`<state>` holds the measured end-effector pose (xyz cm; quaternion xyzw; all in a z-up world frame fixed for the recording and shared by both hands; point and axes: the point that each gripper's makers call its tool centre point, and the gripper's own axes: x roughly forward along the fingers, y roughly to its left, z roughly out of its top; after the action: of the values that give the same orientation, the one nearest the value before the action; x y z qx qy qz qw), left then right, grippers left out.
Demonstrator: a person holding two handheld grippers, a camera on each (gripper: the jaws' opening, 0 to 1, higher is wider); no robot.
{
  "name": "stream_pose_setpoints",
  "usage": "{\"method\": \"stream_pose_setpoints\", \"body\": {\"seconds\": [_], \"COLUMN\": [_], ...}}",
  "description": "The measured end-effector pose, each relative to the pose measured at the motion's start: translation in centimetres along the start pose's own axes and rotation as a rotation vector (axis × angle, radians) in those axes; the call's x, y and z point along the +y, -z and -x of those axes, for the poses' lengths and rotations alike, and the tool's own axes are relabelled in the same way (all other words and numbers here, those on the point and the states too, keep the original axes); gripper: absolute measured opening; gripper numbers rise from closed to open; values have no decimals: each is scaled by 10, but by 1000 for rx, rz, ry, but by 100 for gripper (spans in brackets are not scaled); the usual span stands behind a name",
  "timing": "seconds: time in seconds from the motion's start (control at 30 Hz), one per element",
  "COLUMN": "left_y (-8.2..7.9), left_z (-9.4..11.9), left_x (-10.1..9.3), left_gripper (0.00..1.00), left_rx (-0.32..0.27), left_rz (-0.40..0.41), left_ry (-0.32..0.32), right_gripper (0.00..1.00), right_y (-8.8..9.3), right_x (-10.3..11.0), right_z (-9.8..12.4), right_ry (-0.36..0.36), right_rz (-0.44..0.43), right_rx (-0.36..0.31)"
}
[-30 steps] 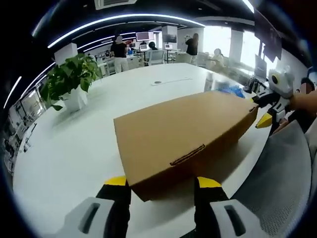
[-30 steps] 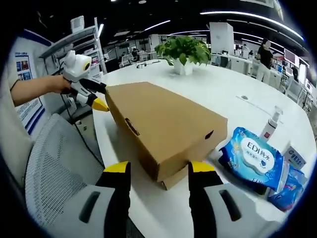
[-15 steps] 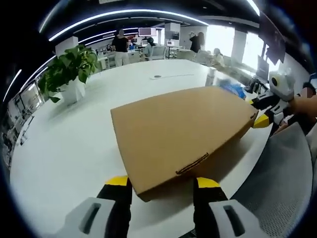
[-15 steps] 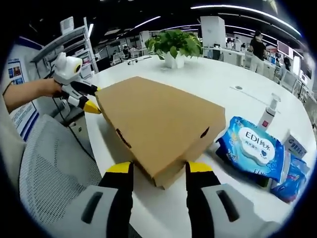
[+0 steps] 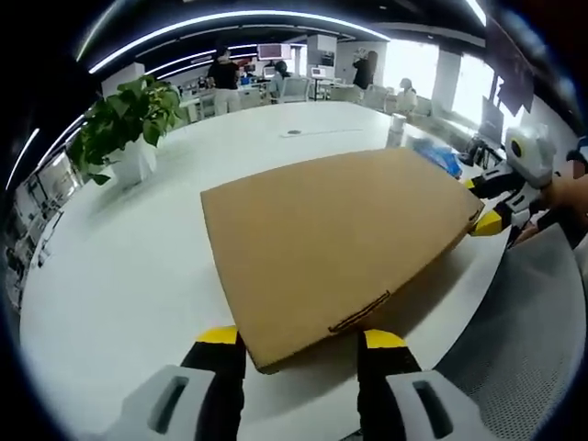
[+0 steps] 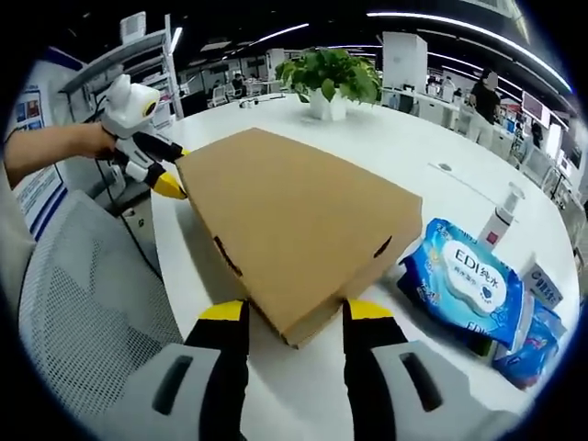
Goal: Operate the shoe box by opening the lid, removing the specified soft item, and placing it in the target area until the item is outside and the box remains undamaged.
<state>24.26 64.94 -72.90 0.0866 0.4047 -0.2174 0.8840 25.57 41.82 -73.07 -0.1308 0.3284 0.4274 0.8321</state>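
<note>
A flat brown cardboard shoe box (image 5: 331, 239) lies on the white table (image 5: 119, 266) with its lid down. Its near end sits between the fingers of my left gripper (image 5: 302, 337), which stands open. At the box's far right corner the right gripper (image 5: 491, 204) shows, held by a hand. In the right gripper view the box (image 6: 294, 220) runs away from me, and its near corner lies between the fingers of my open right gripper (image 6: 296, 310). The left gripper (image 6: 156, 170) is at the box's far left corner. The soft item is hidden.
A blue wet-wipes pack (image 6: 464, 280), a pump bottle (image 6: 501, 220) and small packets lie right of the box. A potted plant (image 6: 331, 78) stands at the table's far side. A grey mesh chair (image 6: 83, 294) is at the table's edge. People stand far behind.
Both views have risen and tipped over the box, so more of its top and less of its sides show. The box's ends sit slightly deeper between the fingers.
</note>
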Motion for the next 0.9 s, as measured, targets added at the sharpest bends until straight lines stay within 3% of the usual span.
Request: {"method": "stream_pose_setpoints", "body": {"seconds": [0.9], "left_y": [-32], "left_z": [-29], "left_x": [24], "left_gripper": [46], "left_rx": [16], "left_rz": [-18], "left_ry": [7], "right_gripper": [37], "right_y": [-23], "right_x": [-41], "right_z": [-22], "right_ry": [-2], "right_rz": [2], "right_rx": [6]}}
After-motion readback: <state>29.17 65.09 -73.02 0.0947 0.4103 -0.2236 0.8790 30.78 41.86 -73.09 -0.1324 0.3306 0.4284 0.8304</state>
